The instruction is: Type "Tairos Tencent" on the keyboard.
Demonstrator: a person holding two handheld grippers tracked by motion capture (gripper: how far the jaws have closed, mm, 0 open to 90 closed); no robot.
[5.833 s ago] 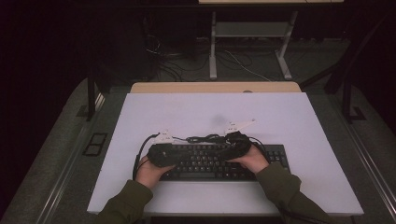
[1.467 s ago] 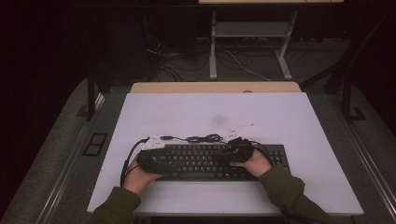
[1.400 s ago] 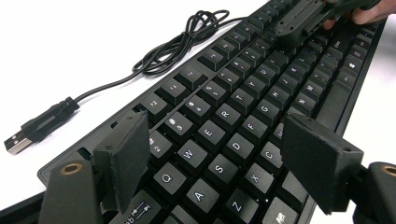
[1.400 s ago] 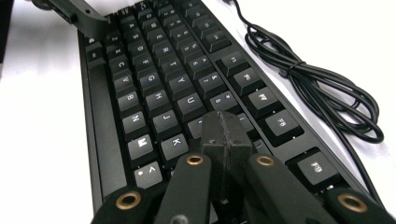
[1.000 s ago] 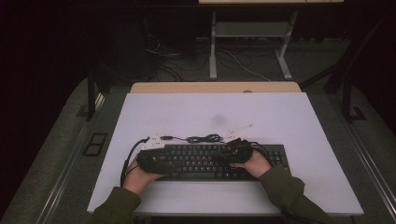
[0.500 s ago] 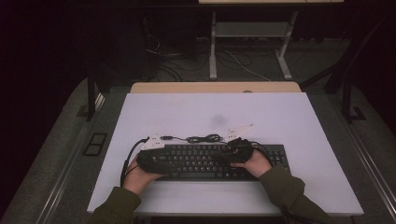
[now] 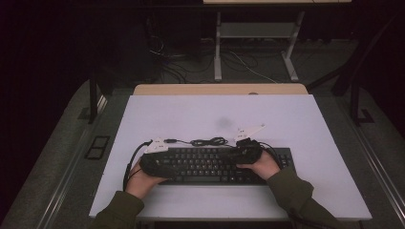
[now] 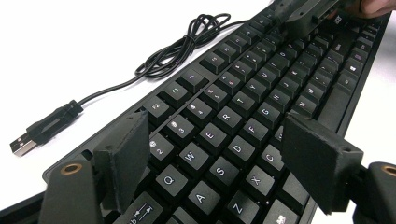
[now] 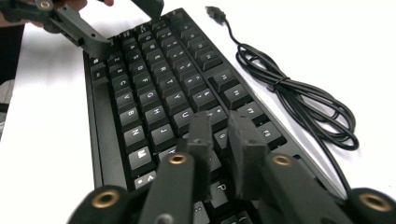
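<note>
Left gripper view: black keyboard (image 8: pixel 243 107) with white-lettered keys under wide-open left gripper (image 8: pixel 224 163); right gripper (image 9: pixel 219 140) slightly parted, empty.

On my table (image 7: pixel 305 124): one keyboard (image 7: pixel 205 164); one cable (image 7: pixel 207 141), coiled, with one plug (image 8: pixel 23 143). In my hands: two grippers, left (image 7: pixel 155 160) and right (image 7: pixel 246 151), two jaws each. Behind: one wooden table (image 7: pixel 219 89).

The high view looks forward and down from well above the keyboard (image 7: pixel 215 164). Each gripper view sits close over the keyboard, looking along its keys toward the opposite end; both share the coiled cable (image 8: pixel 187 42) beside it.
</note>
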